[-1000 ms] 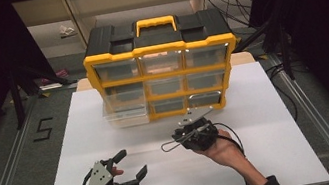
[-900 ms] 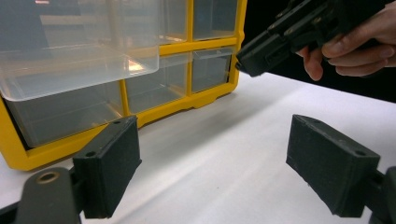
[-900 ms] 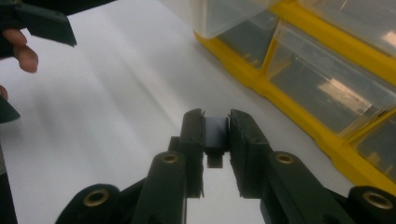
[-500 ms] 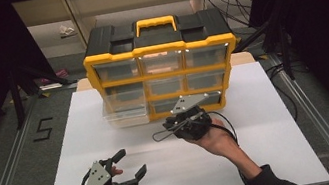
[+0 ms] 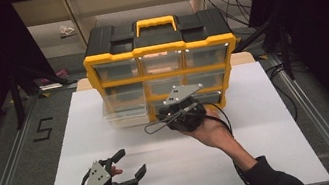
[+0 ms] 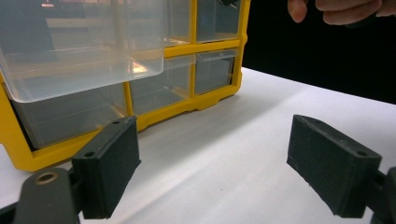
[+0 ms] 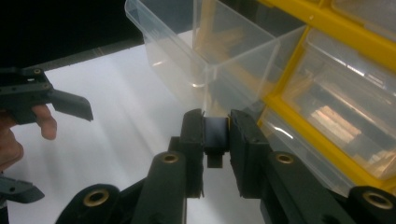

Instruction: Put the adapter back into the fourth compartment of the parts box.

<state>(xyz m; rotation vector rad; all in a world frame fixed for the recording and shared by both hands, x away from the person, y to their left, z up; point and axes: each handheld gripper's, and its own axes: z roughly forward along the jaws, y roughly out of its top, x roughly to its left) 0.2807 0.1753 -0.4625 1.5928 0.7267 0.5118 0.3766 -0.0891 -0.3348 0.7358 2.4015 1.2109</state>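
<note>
Right gripper (image 7: 215,135) has its jaws clamped on a small black block (image 7: 215,133), nearly closed with only the block's width between them. It sits just in front of the yellow organizer (image 5: 158,53), below the pulled-out clear drawer (image 7: 205,51). That drawer hangs out of the organizer's left column, middle row, so its open top is reachable; my read is the block is destined for it, hence the gripper is held close to the drawer's front wall. In the high view the right gripper (image 5: 180,116) is at the organizer's bottom row, centre, just right of the drawer (image 5: 125,110).

Left gripper (image 5: 125,172) is parked well in front of the organizer, low over the white worktop (image 5: 272,145), jaws spread wide and holding nothing. Its own view looks across the worktop at the organizer's lower left corner (image 6: 28,154). Looks like it's staying clear of the right arm's path, and it's placed to steady or shut the drawer if needed.

Drawer contents: can't tell, the plastic glares too much. The other drawers sit flush in the frame.
</note>
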